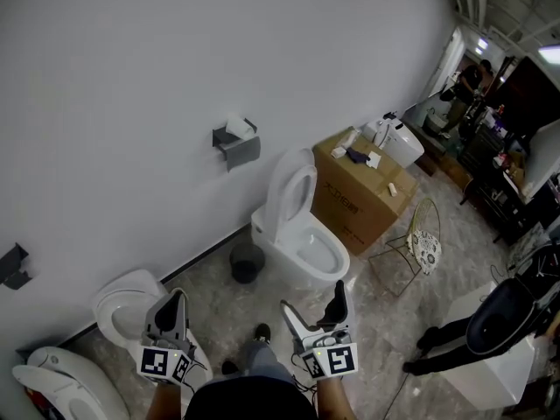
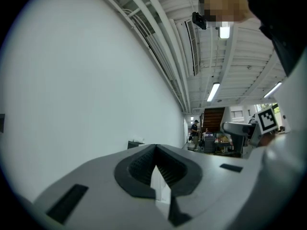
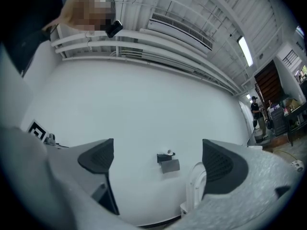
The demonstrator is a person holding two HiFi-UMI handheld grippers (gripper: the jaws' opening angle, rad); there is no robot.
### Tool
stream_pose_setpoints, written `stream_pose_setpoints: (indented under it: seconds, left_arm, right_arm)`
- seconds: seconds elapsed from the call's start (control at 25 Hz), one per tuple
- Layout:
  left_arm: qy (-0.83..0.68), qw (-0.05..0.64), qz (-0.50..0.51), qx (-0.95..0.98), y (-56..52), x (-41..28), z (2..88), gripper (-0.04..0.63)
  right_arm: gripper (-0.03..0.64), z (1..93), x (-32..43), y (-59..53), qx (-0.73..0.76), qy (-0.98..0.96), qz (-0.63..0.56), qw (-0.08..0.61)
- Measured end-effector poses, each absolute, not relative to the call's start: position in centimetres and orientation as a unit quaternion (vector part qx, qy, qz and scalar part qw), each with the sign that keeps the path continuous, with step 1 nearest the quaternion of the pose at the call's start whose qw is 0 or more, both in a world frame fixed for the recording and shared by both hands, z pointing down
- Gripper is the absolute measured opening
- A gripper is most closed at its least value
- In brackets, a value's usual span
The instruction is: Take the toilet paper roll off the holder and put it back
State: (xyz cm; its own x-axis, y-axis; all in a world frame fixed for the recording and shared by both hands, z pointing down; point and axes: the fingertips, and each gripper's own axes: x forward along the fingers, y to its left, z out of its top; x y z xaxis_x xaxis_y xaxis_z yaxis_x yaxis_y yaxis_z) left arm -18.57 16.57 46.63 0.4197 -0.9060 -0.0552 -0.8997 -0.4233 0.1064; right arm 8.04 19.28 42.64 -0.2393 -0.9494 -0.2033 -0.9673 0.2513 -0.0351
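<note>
White wall (image 1: 175, 59) carries holder (image 1: 238, 150) with toilet paper roll (image 1: 236, 128); left claw (image 1: 178, 297) closed, empty; right claw (image 1: 313, 301) wide open.

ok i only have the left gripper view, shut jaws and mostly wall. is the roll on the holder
observer: yes, the head view shows the roll sitting at the top of the holder.
operator: anything close to it
observer: a toilet, just right of it and lower.
operator: is the right gripper open
observer: yes, its jaws stand wide apart with nothing in them; the holder shows far off between them.
</note>
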Motion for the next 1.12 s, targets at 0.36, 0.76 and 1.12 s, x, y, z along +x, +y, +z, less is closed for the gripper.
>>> stream_pose_setpoints:
  seconds: [0.36, 0.76, 1.12]
  left_arm:
    - [-0.560, 0.034, -0.046, 0.827, 14.4, -21.3, 47.7, 0.003]
    - [-0.567, 0.035, -0.043, 0.822, 8.7, -20.4, 47.9, 0.003]
    - [-0.572, 0.035, -0.042, 0.818, 1.6, -17.9, 47.7, 0.003]
  right_arm:
    - [0.552, 43.1, 6.7, 15.5, -0.600, 0.793, 0.051, 0.094]
    - [0.552, 43.3, 8.2, 8.9, -0.600, 0.793, 0.050, 0.093]
    - [0.552, 44.0, 11.1, 0.9, -0.598, 0.795, 0.041, 0.094]
